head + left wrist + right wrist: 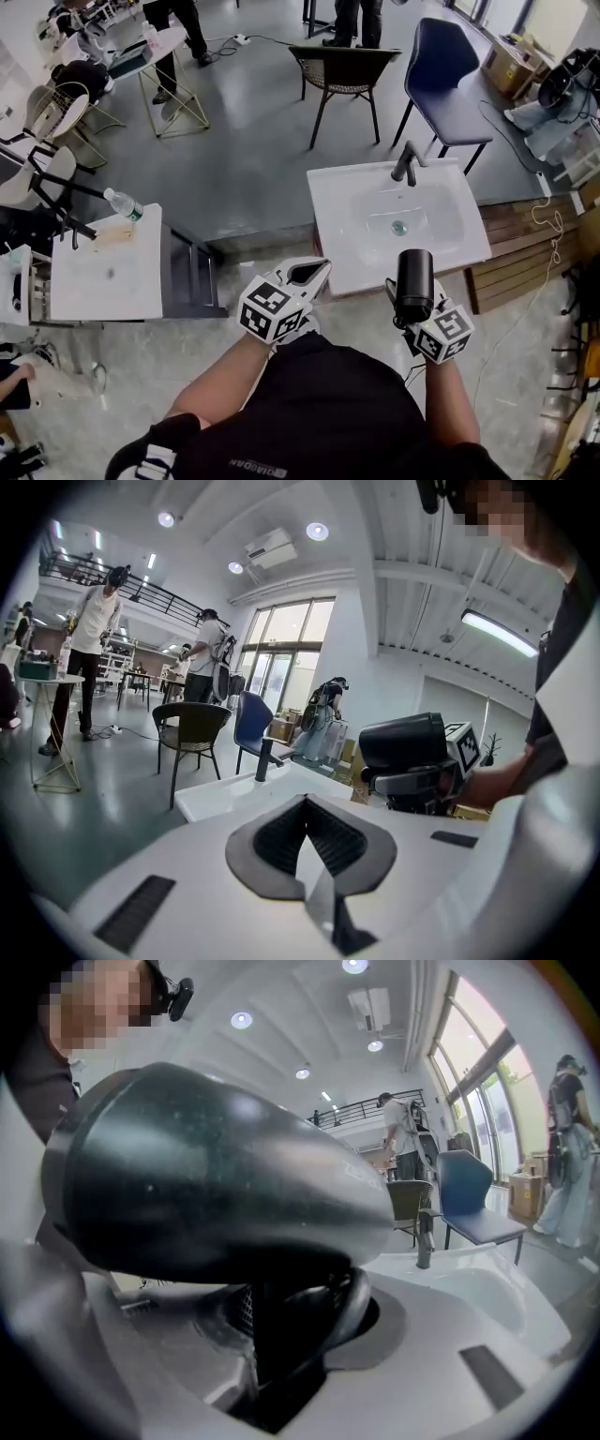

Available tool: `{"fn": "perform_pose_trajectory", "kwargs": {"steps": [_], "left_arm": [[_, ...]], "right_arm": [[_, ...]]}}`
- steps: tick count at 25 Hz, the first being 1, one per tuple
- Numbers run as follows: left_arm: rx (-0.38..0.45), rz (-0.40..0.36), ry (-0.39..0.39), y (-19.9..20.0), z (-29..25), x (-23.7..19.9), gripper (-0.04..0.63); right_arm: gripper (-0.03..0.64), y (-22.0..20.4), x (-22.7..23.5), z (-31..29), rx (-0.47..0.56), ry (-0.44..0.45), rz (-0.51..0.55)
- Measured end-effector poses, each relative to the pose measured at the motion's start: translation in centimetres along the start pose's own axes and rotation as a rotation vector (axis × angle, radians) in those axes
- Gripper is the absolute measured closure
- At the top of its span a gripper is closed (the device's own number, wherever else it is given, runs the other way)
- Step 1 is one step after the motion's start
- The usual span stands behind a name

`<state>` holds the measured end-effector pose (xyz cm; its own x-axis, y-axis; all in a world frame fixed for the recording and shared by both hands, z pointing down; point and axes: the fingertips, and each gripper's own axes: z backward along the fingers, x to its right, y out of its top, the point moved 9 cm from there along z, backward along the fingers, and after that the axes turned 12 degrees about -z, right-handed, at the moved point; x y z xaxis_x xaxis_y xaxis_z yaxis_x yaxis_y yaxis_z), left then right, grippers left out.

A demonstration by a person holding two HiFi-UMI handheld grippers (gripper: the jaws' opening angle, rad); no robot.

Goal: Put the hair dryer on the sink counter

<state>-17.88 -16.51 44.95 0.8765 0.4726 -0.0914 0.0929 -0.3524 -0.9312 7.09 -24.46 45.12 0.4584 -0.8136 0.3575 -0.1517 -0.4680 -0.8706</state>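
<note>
Right gripper [410,317]: clamps the hair dryer [413,277] by its handle, jaws partway closed around it, probably so the heavy barrel rides above the grip and cannot swing. Carries it near the front edge of the sink counter [342,211], at about 5 o'clock from the basin in the head view, seemingly not yet over a bare stretch. Faucet [406,161] at 12 o'clock, beyond the basin.

Left gripper [312,274]: hangs at 9 o'clock from the dryer, jaws together on nothing, apparently kept free as a spare.

Dryer: looks matte black, with a short fat barrel aimed toward 12 o'clock and a slimmer handle dropping into the jaws. Fills most of the right gripper view, with a dark loop [364,1309] beside the handle, cord or hanger, cannot tell. Judged rigid, top-heavy, liable to roll if laid on its barrel.
</note>
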Motion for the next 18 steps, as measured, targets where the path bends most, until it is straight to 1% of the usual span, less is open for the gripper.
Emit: {"fn": "perform_pose_trajectory", "kwargs": {"steps": [3,5,7,10,12,14,18], "left_arm": [[-0.010,-0.003,0.006,0.1,-0.6,-2.0,0.595],[-0.023,0.006,0.021,-0.2,-0.5,-3.2,0.595],[-0.031,0.023,0.038,-0.7,-0.2,-4.0,0.595],[-0.040,0.046,0.064,-1.4,0.2,-5.0,0.595],[-0.043,0.064,0.097,-1.9,0.6,-5.7,0.595],[-0.039,0.083,0.136,-2.0,0.9,-6.3,0.595],[-0.037,0.121,0.233,-1.8,1.3,-6.7,0.595]], "right_arm": [[0.488,1.4,1.3,-3.2,-0.033,0.004,0.058],[0.488,2.2,1.8,-5.3,-0.066,0.004,0.115],[0.491,2.7,2.1,-7.3,-0.118,0.003,0.198],[0.494,3.4,2.5,-10.5,-0.199,0.011,0.365],[0.497,3.8,2.9,-12.8,-0.232,0.026,0.479],[0.500,4.4,3.4,-15.0,-0.261,0.044,0.572],[0.500,6.1,5.0,-19.4,-0.332,0.076,0.711]]}}
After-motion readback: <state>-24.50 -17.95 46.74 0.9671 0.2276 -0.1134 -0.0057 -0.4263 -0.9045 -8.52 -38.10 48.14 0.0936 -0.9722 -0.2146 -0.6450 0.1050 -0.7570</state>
